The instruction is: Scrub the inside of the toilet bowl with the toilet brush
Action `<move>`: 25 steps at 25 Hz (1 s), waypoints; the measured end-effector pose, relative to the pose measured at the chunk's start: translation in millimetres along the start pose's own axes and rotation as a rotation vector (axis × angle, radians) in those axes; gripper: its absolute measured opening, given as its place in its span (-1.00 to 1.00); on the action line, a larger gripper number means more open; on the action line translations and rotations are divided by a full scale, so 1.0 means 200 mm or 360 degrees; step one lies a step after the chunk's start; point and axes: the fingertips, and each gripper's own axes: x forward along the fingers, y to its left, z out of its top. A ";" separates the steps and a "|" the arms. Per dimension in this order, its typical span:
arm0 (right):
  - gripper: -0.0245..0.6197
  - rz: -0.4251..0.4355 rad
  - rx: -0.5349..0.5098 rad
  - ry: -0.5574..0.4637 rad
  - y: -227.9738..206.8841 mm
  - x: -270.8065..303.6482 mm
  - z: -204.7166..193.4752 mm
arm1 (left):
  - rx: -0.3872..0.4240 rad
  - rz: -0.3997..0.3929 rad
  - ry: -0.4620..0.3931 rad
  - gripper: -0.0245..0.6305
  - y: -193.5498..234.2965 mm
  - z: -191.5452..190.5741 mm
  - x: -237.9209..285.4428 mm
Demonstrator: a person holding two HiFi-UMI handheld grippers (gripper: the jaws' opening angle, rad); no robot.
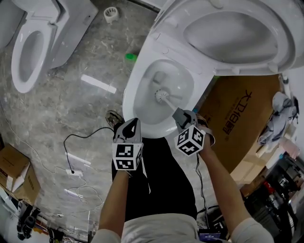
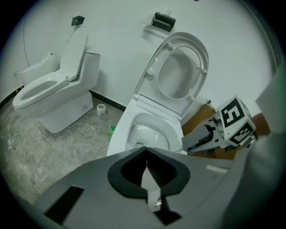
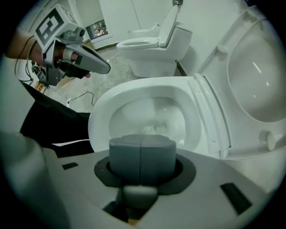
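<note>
The white toilet bowl (image 1: 142, 102) stands open in front of me, its seat and lid (image 1: 232, 33) raised. The toilet brush's white head (image 1: 160, 95) sits low inside the bowl, and its thin handle runs back to my right gripper (image 1: 182, 114), which is shut on it just over the front rim. In the right gripper view the shut gripper (image 3: 140, 150) hides the handle, and the brush head (image 3: 152, 130) shows beyond it. My left gripper (image 1: 132, 127) hovers shut and empty beside the bowl's front left rim. It also appears in its own view (image 2: 146, 166), facing the bowl (image 2: 147, 129).
A second toilet (image 1: 33, 42) stands at the far left. A green object (image 1: 130, 57) and a small white holder (image 1: 110, 14) sit on the marble floor. A big cardboard box (image 1: 237, 118) leans right of the bowl. Cables (image 1: 80, 142) trail across the floor at the left.
</note>
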 end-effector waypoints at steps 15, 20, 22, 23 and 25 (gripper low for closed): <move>-0.46 0.0009 -0.0099 0.0031 0.19 0.06 0.10 | -0.0003 0.0018 -0.0035 -0.90 0.12 0.04 -0.05; -0.46 0.0057 -0.0071 -0.0036 0.20 0.05 0.24 | -0.0108 0.0087 -0.0084 -0.90 0.21 0.03 -0.07; -0.46 0.0084 -0.0066 -0.0053 0.17 0.03 0.29 | -0.0149 0.0106 -0.0106 -0.90 0.22 0.03 -0.08; -0.46 0.0098 -0.0076 -0.0057 0.15 0.02 0.32 | -0.0170 0.0112 -0.0115 -0.90 0.22 0.03 -0.08; -0.46 0.0120 -0.0117 -0.0063 0.11 0.00 0.38 | -0.0209 0.0121 -0.0134 -0.90 0.22 0.04 -0.09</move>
